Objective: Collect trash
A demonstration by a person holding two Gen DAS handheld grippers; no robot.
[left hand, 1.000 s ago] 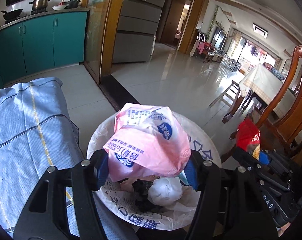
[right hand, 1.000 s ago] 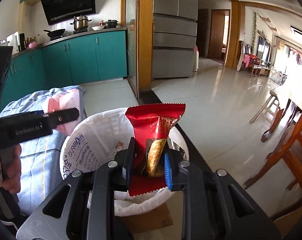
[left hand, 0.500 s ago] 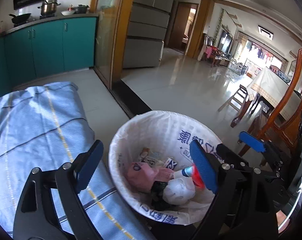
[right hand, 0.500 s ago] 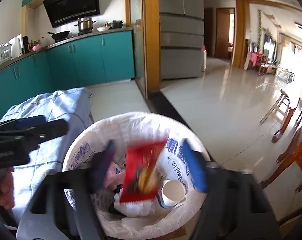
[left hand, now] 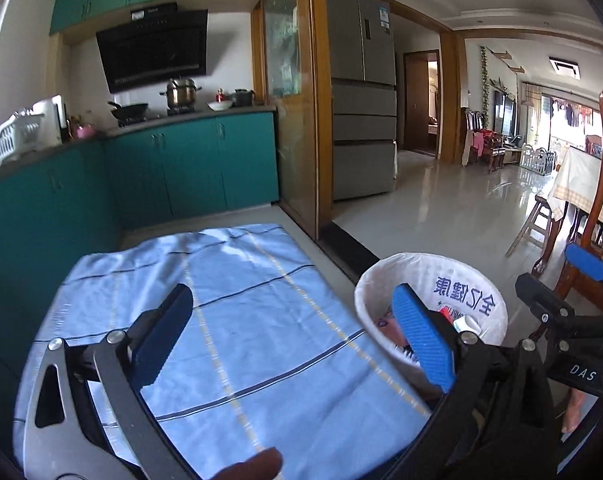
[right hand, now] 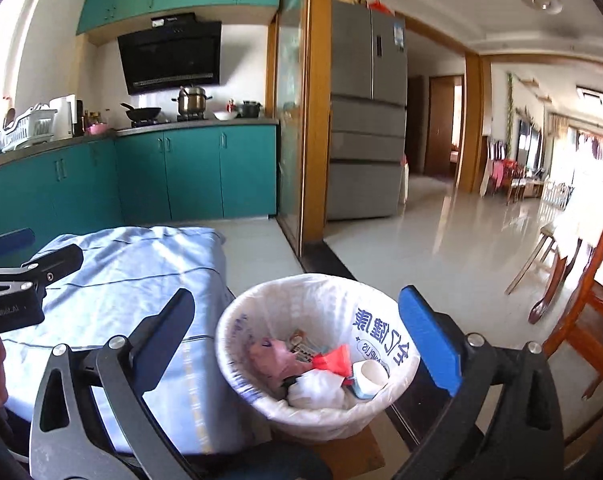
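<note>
A round bin with a white printed liner [right hand: 321,296] stands beside the blue checked cloth [right hand: 133,280] on the table. Inside lie a pink plastic bag [right hand: 269,356], a red snack wrapper [right hand: 333,360], a white cup [right hand: 371,372] and a white wad [right hand: 317,388]. My right gripper [right hand: 297,296] hangs above and in front of the bin, jaws opening wide, nothing between them. My left gripper [left hand: 291,296] hovers over the cloth [left hand: 241,320], left of the bin [left hand: 429,276], its jaws also opening and empty.
Teal kitchen cabinets [left hand: 189,168] and a steel fridge [left hand: 361,128] stand beyond the table. A wooden chair [right hand: 597,272] and a dining table [left hand: 581,176] are at the right. The bin rests on a brown box [right hand: 353,452]. Shiny tiled floor [right hand: 441,248] stretches behind.
Both grippers have opened: the pink bag and the red wrapper dropped into the bin. Both have pulled back and up, and the left one has swung left over the cloth.
</note>
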